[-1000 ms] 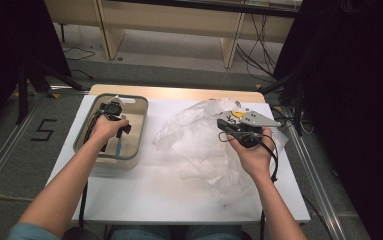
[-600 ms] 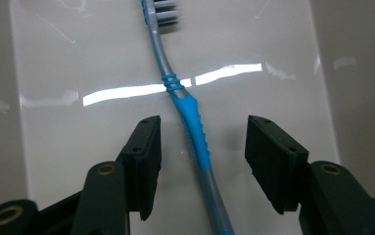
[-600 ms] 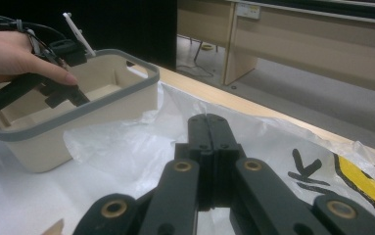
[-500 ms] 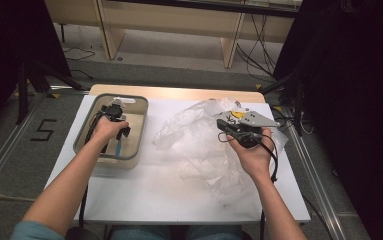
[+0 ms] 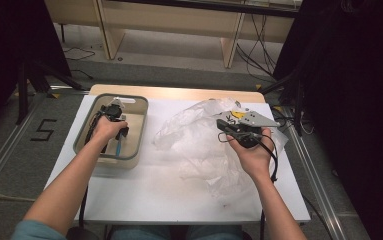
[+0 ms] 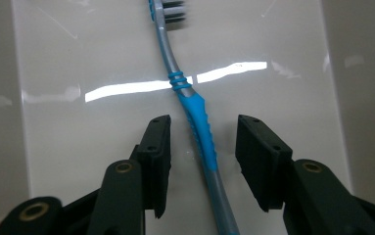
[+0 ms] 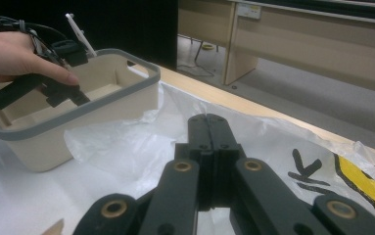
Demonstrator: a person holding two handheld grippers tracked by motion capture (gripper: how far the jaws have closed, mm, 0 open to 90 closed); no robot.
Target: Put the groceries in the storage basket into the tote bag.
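A toothbrush (image 6: 199, 128) with a grey and blue handle lies flat on the floor of a beige bin (image 5: 82, 136). In the high view it shows as a blue streak (image 5: 118, 147). My left gripper (image 6: 203, 147) reaches down into the bin and straddles the blue grip. Its jaws have just been closing, and a gap is left on each side of the handle. Over a crumpled clear plastic bag (image 5: 191, 142) at the right, my right gripper (image 7: 207, 128) hovers shut, with nothing between its jaws.
The bin (image 7: 77, 115) has a grey rim and stands at the table's left. The bag (image 7: 121, 144) carries yellow and black print near its right end. The white tabletop (image 5: 144, 195) has a wooden strip along its far edge.
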